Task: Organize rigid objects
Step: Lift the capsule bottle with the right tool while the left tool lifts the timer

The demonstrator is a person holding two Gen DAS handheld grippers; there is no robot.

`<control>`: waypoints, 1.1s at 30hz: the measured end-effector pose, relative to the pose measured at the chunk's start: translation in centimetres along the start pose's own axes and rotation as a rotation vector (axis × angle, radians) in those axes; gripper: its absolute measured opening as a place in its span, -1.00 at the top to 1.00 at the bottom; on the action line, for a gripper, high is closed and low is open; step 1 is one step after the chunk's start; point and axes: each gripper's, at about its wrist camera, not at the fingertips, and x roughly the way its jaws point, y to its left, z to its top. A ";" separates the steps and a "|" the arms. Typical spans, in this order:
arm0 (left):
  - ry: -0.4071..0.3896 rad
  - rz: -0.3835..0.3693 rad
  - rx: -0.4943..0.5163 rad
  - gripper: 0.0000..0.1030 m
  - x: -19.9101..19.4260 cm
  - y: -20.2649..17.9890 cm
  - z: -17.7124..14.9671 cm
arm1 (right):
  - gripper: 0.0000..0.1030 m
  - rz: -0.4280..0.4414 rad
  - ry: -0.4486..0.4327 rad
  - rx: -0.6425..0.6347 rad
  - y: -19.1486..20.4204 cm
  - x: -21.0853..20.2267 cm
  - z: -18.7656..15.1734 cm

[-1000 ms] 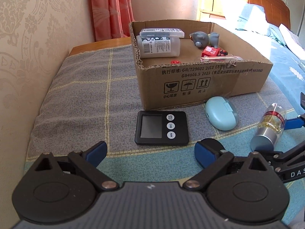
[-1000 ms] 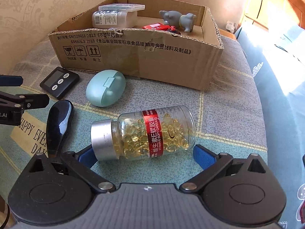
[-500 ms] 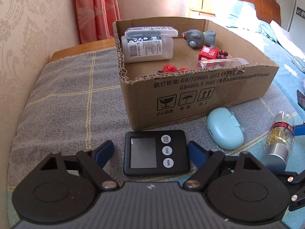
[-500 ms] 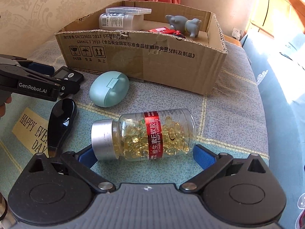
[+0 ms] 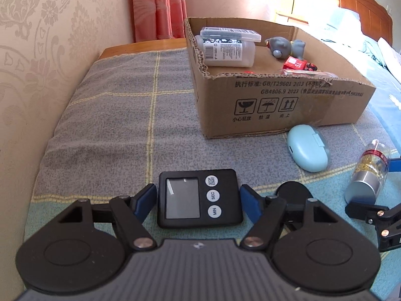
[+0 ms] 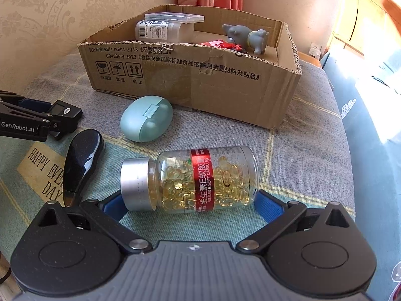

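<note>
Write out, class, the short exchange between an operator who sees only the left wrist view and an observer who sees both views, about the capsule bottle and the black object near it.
Operator: How does the right claw stand at the capsule bottle? I see only its edge.
Observer: It is open and straddles the lying bottle, with one blue finger by the silver cap and the other by the base.
Operator: What is the black object behind my right finger?
Observer: It is glossy and elongated, wide at the far end and narrow toward the right claw, and it lies partly on a printed patch that reads "HAPPY".
</note>
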 end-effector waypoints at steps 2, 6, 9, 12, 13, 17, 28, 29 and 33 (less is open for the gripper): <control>0.001 0.014 -0.017 -0.43 0.0 -0.2 -0.1 | -1.00 -0.001 0.002 0.001 0.0 0.0 0.1; 0.001 0.008 -0.011 -0.43 0.1 -0.2 0.0 | -1.00 -0.002 -0.003 0.003 0.1 0.0 0.0; 0.007 0.006 -0.017 -0.35 -0.1 -0.2 0.0 | -1.00 0.001 -0.008 -0.001 0.0 0.0 -0.1; 0.003 0.009 -0.017 -0.35 -0.1 -0.2 -0.1 | -1.00 0.006 -0.013 -0.008 -0.1 0.0 -0.1; 0.001 0.011 -0.017 -0.35 -0.1 -0.3 -0.1 | -1.00 0.009 -0.013 -0.012 -0.1 0.0 0.0; -0.004 0.012 -0.019 -0.35 -0.1 -0.3 -0.2 | -1.00 0.018 -0.003 -0.025 -0.1 0.3 0.5; -0.011 0.006 -0.016 -0.35 -0.2 -0.2 -0.3 | -1.00 0.006 0.030 -0.010 0.5 1.2 1.7; -0.012 0.006 -0.016 -0.35 -0.2 -0.2 -0.3 | -1.00 0.006 0.033 -0.010 0.5 1.2 1.8; -0.011 0.007 -0.015 -0.35 -0.2 -0.2 -0.3 | -1.00 0.010 0.036 -0.020 0.5 1.3 1.9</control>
